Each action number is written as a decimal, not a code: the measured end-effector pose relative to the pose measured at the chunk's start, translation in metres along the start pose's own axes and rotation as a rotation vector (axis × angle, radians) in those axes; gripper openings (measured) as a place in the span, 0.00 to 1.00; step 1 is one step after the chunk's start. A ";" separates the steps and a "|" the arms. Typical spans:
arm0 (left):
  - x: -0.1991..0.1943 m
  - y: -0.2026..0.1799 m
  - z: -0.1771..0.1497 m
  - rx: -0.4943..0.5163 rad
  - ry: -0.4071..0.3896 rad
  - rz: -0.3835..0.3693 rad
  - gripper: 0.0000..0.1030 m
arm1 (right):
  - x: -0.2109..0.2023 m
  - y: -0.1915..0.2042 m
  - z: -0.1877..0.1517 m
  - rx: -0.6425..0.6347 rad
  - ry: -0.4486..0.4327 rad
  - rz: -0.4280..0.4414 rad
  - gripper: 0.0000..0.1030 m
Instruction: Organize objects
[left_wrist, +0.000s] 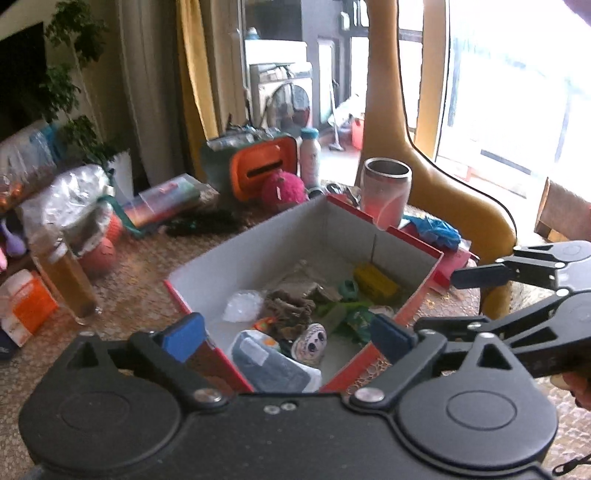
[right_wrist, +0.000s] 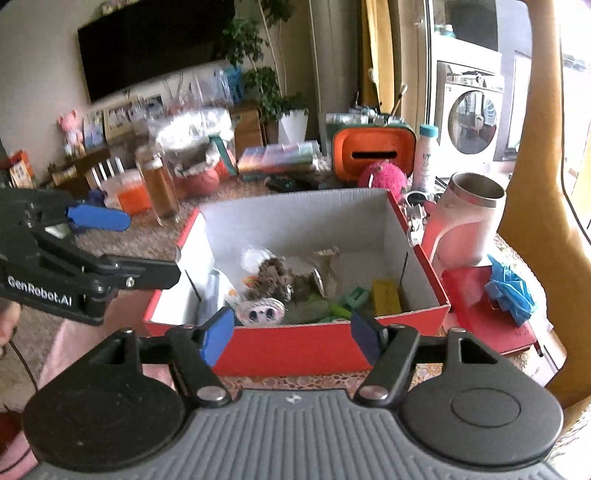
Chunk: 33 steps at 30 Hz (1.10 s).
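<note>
A red cardboard box (left_wrist: 417, 299) (right_wrist: 295, 343) with grey inside walls sits on the patterned table. It holds several small items: a yellow block (left_wrist: 375, 282) (right_wrist: 386, 297), a round face toy (left_wrist: 312, 341) (right_wrist: 264, 312), a brown scrunchie (left_wrist: 290, 310) (right_wrist: 269, 277) and a grey pouch (left_wrist: 269, 363). My left gripper (left_wrist: 290, 338) is open and empty, hovering over the box's near corner. My right gripper (right_wrist: 291, 334) is open and empty, just in front of the box's near wall. Each gripper shows in the other's view: the right one (left_wrist: 443, 302), the left one (right_wrist: 122, 243).
Behind the box stand a steel tumbler (left_wrist: 386, 194) (right_wrist: 469, 221), a pink fuzzy ball (left_wrist: 282, 190) (right_wrist: 382, 177), an orange container (left_wrist: 264, 168) (right_wrist: 371, 155), a white bottle (left_wrist: 310, 155) and a tall glass of amber liquid (left_wrist: 72, 284) (right_wrist: 159, 184). Blue gloves (right_wrist: 511, 290) lie on a red book. A yellow chair (left_wrist: 461, 199) stands at the right.
</note>
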<state>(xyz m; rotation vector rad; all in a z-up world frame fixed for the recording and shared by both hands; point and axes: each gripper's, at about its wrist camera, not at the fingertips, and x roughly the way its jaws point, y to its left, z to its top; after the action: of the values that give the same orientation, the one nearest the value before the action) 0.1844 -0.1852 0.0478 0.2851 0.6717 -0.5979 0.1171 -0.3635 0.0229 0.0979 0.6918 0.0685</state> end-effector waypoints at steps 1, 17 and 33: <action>-0.005 0.001 -0.002 -0.005 -0.009 -0.001 0.97 | -0.004 0.001 -0.001 0.005 -0.012 0.008 0.69; -0.058 0.002 -0.036 -0.058 -0.075 0.023 0.99 | -0.051 0.029 -0.026 0.054 -0.142 0.078 0.87; -0.080 0.010 -0.070 -0.140 -0.090 0.041 0.99 | -0.078 0.062 -0.047 0.045 -0.247 0.092 0.98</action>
<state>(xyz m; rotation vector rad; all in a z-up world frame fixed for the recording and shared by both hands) 0.1055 -0.1134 0.0485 0.1408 0.6163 -0.5190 0.0248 -0.3065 0.0433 0.1779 0.4419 0.1270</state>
